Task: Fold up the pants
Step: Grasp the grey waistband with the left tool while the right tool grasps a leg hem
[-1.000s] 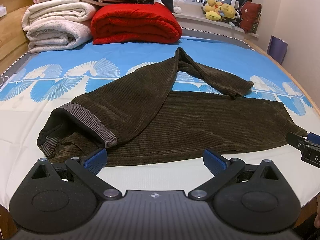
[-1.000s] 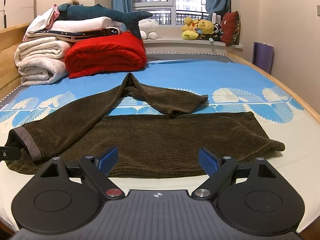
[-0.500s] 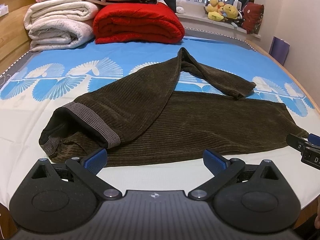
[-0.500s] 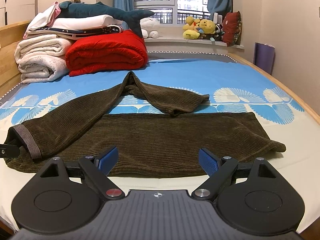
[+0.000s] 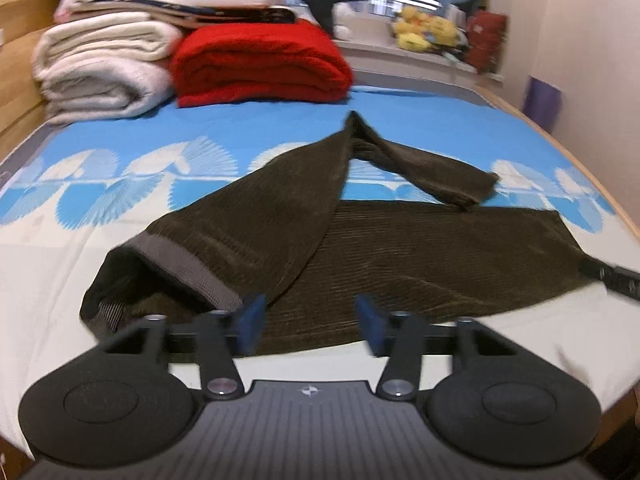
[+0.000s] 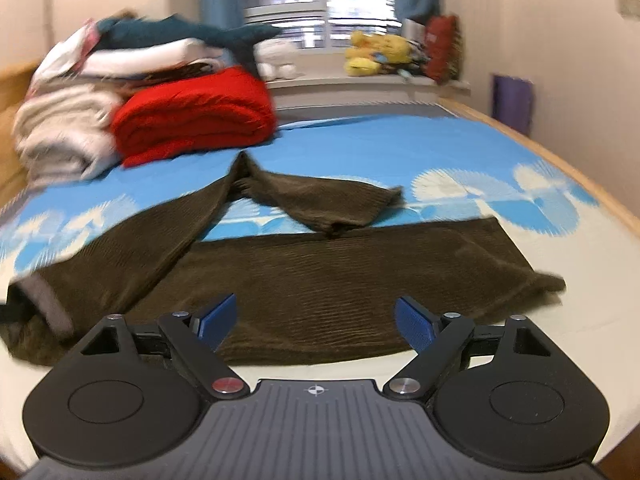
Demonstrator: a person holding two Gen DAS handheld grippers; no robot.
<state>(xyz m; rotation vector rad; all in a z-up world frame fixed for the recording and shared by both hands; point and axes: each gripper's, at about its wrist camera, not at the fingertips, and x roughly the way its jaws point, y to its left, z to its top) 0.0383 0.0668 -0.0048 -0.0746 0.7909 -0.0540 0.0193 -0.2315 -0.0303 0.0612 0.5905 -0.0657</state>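
Dark brown corduroy pants (image 5: 400, 256) lie across the blue and white bed sheet (image 5: 200, 128). Their grey waistband (image 5: 180, 264) is at the left. One leg runs right to its cuff (image 6: 548, 284). The other leg bends at the far side and doubles back to a cuff (image 5: 472, 188). My left gripper (image 5: 310, 322) hovers over the near edge by the waistband, jaws closing, fabric below the gap but not pinched. My right gripper (image 6: 316, 320) hangs over the near edge of the pants (image 6: 340, 280), jaws closing a little, pads clear of the cloth. The right gripper's tip (image 5: 612, 276) shows by the right cuff.
Folded white blankets (image 5: 100, 68) and a red blanket (image 5: 260, 64) are stacked at the head of the bed. Plush toys (image 6: 376, 54) sit on the window sill. A wooden bed rail (image 6: 560, 160) runs along the right side, with a purple object (image 6: 512, 100) by the wall.
The left jaws have come much closer together, the right jaws slightly. Both views have blurred and shifted a little. The pants lie as before.
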